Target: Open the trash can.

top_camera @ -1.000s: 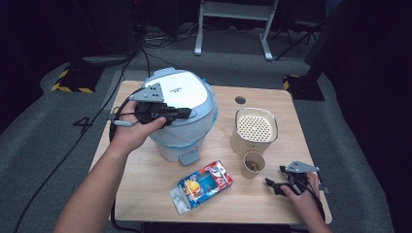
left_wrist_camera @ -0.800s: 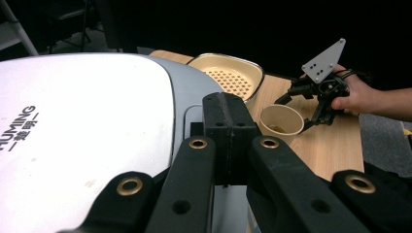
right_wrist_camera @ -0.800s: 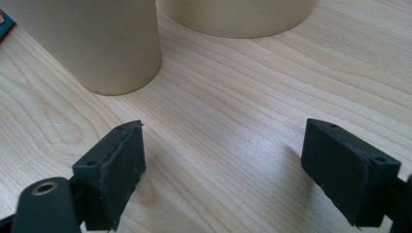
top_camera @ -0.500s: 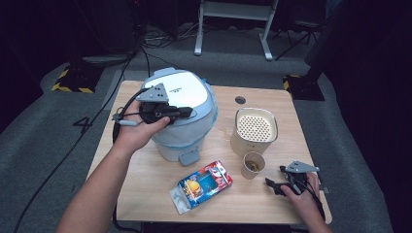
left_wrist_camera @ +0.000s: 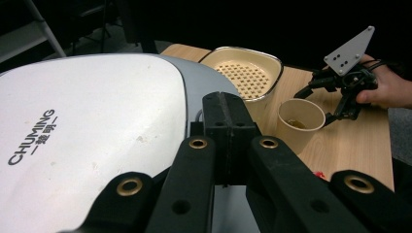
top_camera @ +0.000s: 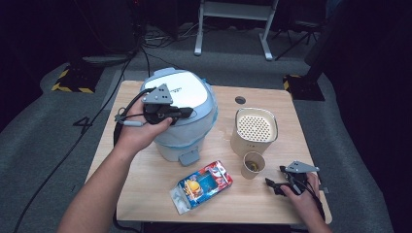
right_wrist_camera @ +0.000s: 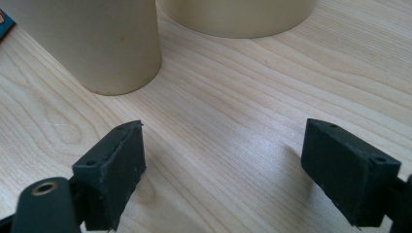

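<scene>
The left claw (top_camera: 187,112), its jaws pressed together, rests on the white lid of the rice cooker (top_camera: 182,97) at the back left of the desk (top_camera: 145,194), apparently pressing the lid or feeling for its latch. The right claw (top_camera: 272,185) lies spread and empty on the desk near the paper cup (top_camera: 253,164) (a cream strainer pot (top_camera: 256,128) stands behind it). Next, the lid likely needs a firm push or its front catch (top_camera: 188,158) released.

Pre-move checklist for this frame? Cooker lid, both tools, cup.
1. Left tool shut, over the rice cooker lid: ok.
2. Left tool touching the lid: cannot tell.
3. Cooker lid closed: ok.
4. Right tool open, nothing between its jaws, low over the table: ok.
5. Paper cup upright, apart from the right tool: ok.
6. Snack packet lying apart from both tools: ok.
</scene>
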Available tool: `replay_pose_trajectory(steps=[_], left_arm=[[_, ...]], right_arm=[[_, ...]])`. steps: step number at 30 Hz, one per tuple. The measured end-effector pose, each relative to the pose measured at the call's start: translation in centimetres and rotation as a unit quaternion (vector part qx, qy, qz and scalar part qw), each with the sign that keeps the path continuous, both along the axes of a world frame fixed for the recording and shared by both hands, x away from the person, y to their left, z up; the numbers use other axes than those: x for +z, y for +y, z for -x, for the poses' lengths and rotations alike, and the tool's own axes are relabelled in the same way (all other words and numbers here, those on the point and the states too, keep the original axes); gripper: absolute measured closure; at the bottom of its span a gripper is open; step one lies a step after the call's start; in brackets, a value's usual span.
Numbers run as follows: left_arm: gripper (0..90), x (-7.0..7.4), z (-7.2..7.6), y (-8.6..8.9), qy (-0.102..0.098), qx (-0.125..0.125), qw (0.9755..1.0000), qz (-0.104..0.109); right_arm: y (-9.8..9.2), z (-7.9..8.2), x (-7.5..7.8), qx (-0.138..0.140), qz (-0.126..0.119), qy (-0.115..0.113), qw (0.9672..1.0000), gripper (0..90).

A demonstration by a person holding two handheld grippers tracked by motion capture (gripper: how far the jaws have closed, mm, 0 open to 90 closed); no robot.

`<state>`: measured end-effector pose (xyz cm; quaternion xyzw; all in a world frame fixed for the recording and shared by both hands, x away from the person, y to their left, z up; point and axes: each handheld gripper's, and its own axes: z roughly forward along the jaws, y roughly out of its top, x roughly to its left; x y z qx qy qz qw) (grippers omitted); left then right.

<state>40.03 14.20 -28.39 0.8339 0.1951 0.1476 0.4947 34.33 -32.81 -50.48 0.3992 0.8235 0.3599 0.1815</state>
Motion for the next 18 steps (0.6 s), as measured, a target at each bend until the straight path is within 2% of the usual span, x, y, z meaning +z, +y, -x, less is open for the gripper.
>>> replay_pose_trajectory(steps=[4,10,16,17,18], left_arm=[[90.0,-0.06,0.08,-0.04,-0.004,-0.001,1.0,-0.002],[90.0,0.0,0.39,-0.22,-0.019,0.005,0.9996,-0.018],[90.0,-0.06,0.23,0.07,-0.005,0.002,1.0,0.004],[75.4,-0.27,0.2,0.09,0.003,0.004,0.9997,0.025],[70.3,-0.41,0.22,0.15,0.003,0.0,0.9994,0.036]], right_arm=[[0.0,0.0,0.0,0.0,0.0,0.0,1.0,16.1],[0.01,0.0,0.0,0.0,0.0,0.0,1.0,16.1],[0.0,0.0,0.0,0.0,0.0,0.0,1.0,16.1],[0.0,-0.01,0.0,0.0,0.0,0.0,1.0,16.1],[0.0,-0.01,0.0,0.0,0.0,0.0,1.0,16.1]])
